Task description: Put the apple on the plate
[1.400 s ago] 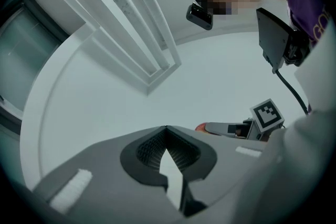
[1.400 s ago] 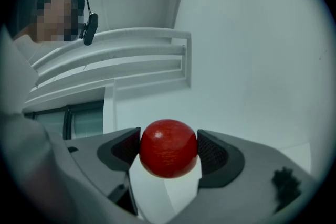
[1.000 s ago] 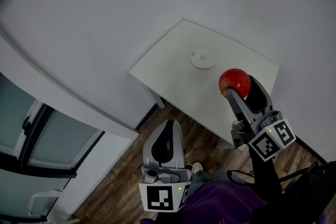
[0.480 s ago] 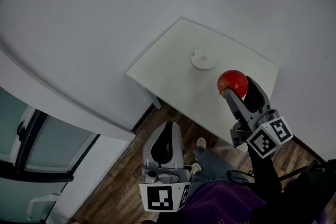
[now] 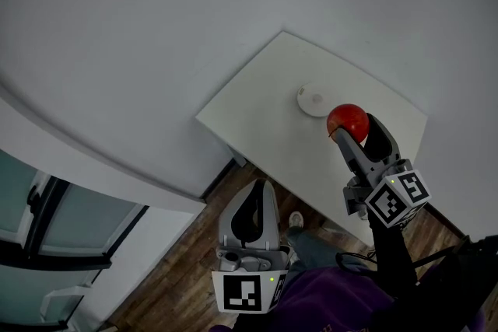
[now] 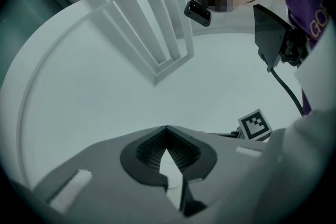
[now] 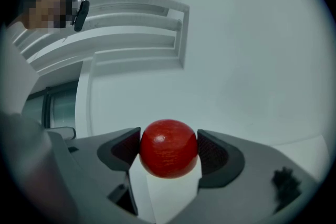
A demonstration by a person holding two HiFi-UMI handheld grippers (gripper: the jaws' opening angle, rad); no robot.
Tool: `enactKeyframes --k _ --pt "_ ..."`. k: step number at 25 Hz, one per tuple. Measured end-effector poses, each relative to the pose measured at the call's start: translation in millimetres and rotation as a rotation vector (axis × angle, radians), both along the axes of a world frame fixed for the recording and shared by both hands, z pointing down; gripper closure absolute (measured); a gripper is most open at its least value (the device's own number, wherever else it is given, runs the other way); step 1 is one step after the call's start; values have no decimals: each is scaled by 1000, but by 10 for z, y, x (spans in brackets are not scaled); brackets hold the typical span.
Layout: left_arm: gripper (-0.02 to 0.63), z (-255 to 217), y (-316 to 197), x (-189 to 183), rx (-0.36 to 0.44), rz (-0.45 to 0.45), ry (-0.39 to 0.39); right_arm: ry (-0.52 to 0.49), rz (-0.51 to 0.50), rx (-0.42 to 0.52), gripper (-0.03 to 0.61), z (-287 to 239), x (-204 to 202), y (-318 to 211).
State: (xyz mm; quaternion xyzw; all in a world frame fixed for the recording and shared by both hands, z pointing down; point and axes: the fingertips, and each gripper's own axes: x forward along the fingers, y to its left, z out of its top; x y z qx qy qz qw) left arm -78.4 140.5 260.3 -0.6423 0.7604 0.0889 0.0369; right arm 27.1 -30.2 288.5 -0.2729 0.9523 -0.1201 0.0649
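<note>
A red apple is held in my right gripper, whose jaws are shut on both its sides; the right gripper view shows the apple squeezed between the dark pads. It hangs above the white table, just right of and below a small white plate in the head view. My left gripper is low over the wooden floor, away from the table, with its jaws shut and nothing between them.
The small white table stands against a white wall. A white cabinet with glass doors is at the left. Wooden floor lies below the table. The person's feet and purple clothing are at the bottom.
The view has shifted a little, so table and plate sit further right. The apple in my right gripper is now closer to the plate. The left gripper stays low.
</note>
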Motion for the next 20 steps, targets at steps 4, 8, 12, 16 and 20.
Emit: enactKeyframes --k 4,8,12,16,20 --pt "607 60 -288 -110 -10 -6 0 7 -9 -23 244 124 -141 -300" --pt "607 184 -533 -194 -70 9 38 10 -7 -45 244 230 -260 -523" --pt "607 106 -731 -312 -62 13 16 16 7 -62 244 223 -326 -692" --pt "606 144 -966 -312 -72 39 -4 8 34 -67 244 265 -269 -882" --pt "606 133 -1321 -243 -72 88 -27 -1 76 -76 244 306 -137 -1163"
